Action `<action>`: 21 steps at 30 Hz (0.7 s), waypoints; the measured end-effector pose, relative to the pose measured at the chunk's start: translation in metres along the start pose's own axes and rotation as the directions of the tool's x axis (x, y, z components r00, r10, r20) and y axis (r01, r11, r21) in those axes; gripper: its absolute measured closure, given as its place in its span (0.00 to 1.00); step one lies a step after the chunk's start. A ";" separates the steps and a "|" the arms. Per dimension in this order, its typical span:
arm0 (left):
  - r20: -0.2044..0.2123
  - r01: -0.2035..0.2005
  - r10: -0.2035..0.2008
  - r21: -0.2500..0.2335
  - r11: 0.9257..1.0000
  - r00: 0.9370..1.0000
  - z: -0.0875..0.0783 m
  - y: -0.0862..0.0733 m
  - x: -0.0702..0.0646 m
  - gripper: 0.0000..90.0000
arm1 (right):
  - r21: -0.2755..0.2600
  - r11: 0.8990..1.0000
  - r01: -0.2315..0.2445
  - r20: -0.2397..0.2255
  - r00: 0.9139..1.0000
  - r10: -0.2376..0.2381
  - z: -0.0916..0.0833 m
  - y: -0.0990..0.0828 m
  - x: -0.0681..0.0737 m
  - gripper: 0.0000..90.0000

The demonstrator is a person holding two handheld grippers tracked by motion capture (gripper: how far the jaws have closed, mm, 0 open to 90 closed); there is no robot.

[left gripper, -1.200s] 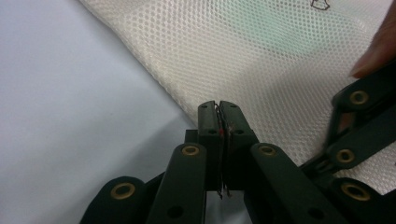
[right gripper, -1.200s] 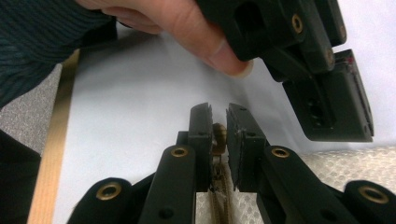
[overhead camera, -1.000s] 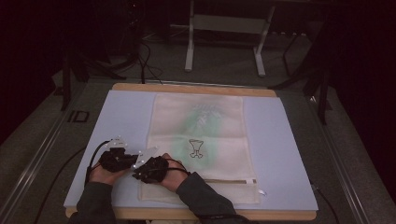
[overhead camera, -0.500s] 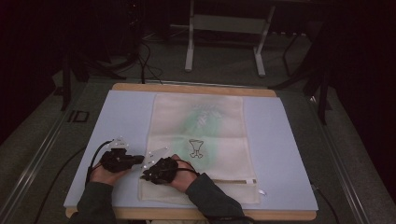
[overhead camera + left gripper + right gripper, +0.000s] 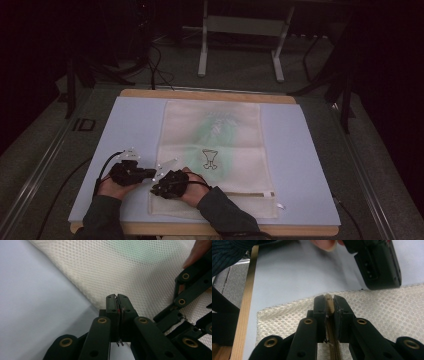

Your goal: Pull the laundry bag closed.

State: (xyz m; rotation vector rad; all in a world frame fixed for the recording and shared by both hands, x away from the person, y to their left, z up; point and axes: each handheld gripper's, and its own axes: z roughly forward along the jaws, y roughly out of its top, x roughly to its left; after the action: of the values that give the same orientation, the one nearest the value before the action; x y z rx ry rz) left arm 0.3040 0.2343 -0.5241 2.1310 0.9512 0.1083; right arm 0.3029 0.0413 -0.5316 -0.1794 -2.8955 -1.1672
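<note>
I'm looking at a dim room, light falling mostly on the table (image 5: 310,150), which is wearing a pale blue-grey top with a wooden edge (image 5: 205,93) showing at the far side. Grey carpet floor (image 5: 240,75) is running around it. A white metal frame (image 5: 240,25) is standing beyond, black cables (image 5: 155,65) trailing left of it.

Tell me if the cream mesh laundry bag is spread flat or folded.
Spread flat: the cream mesh laundry bag lies full length on the pale blue mat.
</note>
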 end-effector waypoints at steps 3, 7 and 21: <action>0.006 -0.005 0.005 0.008 1.000 1.000 0.001 0.000 -0.001 0.98 | 0.002 1.000 0.012 0.009 1.000 -0.012 0.000 0.000 0.001 0.91; 0.015 -0.009 0.008 0.030 1.000 1.000 0.003 0.000 -0.001 0.98 | 0.001 1.000 0.012 0.011 1.000 -0.012 0.000 0.000 0.001 0.91; 0.040 -0.021 0.019 0.066 0.998 0.999 0.005 -0.005 -0.003 0.99 | -0.012 1.000 0.013 0.020 1.000 -0.012 0.000 -0.002 0.003 0.91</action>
State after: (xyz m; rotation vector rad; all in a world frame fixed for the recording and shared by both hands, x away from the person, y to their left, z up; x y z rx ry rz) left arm 0.3008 0.2314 -0.5299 2.1956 0.9222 0.0447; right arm 0.2999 0.0402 -0.5331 -0.1742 -2.9115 -1.1915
